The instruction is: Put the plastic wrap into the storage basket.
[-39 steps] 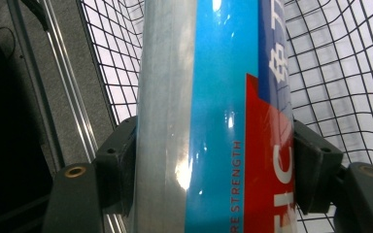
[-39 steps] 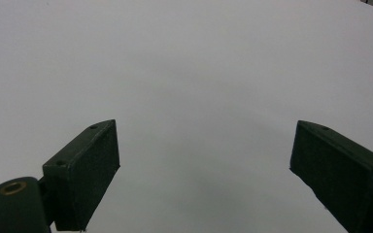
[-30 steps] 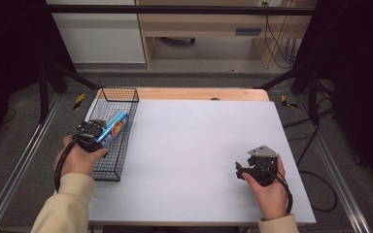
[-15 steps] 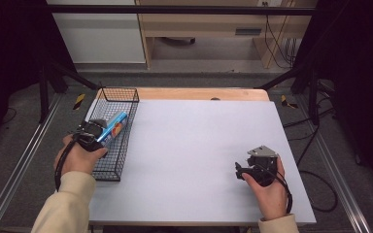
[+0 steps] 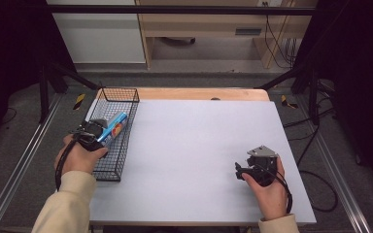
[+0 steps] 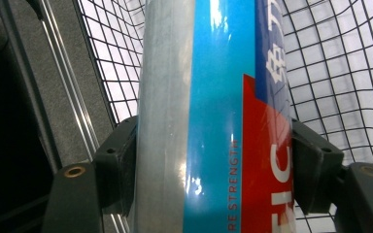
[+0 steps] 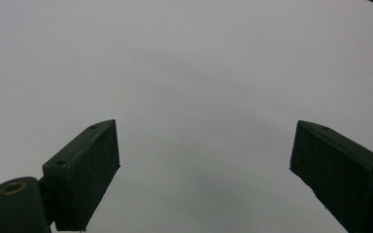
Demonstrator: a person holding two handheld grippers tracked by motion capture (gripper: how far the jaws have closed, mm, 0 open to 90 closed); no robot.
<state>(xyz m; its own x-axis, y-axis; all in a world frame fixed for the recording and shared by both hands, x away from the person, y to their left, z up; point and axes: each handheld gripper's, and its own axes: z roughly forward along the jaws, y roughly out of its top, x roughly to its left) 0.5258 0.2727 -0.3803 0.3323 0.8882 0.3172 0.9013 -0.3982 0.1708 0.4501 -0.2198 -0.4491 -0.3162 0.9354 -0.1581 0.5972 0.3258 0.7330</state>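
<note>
While left tongs (image 6: 213,160) clamp it, tube (image 5: 112,127) hangs over wire basket (image 5: 126,93).

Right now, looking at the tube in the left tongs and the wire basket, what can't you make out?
- Tube: both ends are cut off by the top and bottom edges of the left gripper view; in the high view the left tongs cover its near end.
- Its lettering: only fragments show, the rest runs off the frame.
- Wire basket: whether the tube touches the basket floor cannot be told.
- Right tongs: open over bare table.
</note>
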